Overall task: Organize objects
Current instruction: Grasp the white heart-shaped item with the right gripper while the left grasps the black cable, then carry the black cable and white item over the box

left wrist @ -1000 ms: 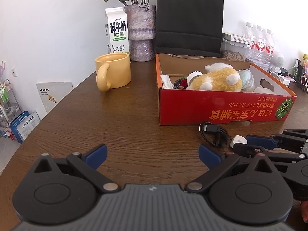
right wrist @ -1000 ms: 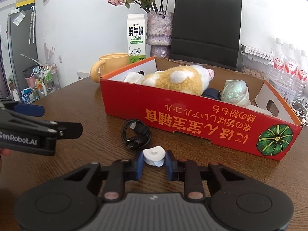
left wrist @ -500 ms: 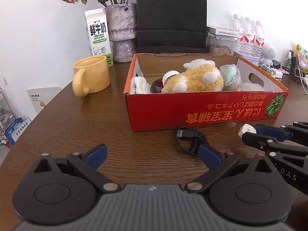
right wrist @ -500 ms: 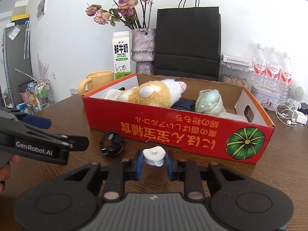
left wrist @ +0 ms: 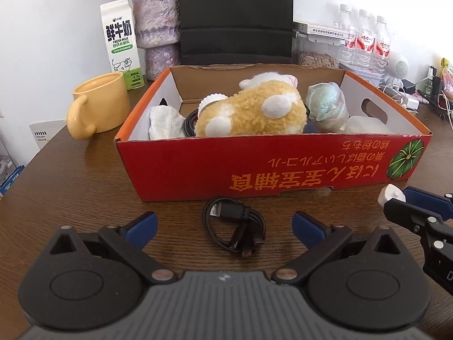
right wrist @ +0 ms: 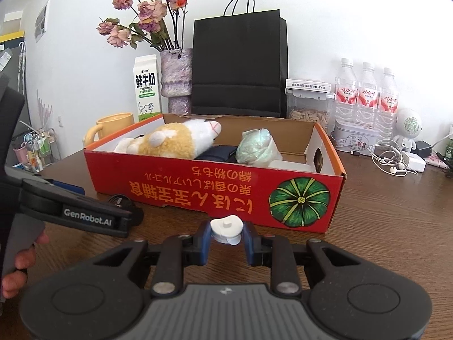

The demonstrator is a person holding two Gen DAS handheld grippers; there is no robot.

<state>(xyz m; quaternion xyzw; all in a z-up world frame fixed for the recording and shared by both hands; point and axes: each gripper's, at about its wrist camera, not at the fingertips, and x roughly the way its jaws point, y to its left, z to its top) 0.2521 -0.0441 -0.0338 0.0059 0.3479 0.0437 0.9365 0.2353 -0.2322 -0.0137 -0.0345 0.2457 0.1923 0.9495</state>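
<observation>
From the right wrist camera I see my right tongs (right wrist: 226, 233) closed on a small white plastic piece (right wrist: 226, 228), blue pads pressing it from both sides, held just in front of the red cardboard box (right wrist: 215, 189), near its front wall and towards the end with the green pumpkin picture. It hangs clear of the table (right wrist: 396, 226); I cannot tell what the piece is beyond a small white cap-like part.

My left tongs (left wrist: 223, 225) stand wide open with nothing between the pads. A coiled black USB cable (left wrist: 235, 226) lies on the table just in front of the box's front wall, in the gap between the open pads but untouched by either. From the right wrist camera the left tongs come in from the left side, a hand (right wrist: 19, 257) gripping the handle, and only a bit of the cable shows past them.

Inside the box lie a tan and white plush toy (left wrist: 254, 110), a crumpled white cloth (left wrist: 162, 121) at its left end, and a wrapped pale green bundle (left wrist: 325, 104) to the plush's right.

Left of the box stands a yellow mug (left wrist: 99, 104), with a milk carton (left wrist: 121, 42) behind it. Behind the box are a purple vase (right wrist: 177, 79) with dried roses and a black paper bag (right wrist: 240, 65).
</observation>
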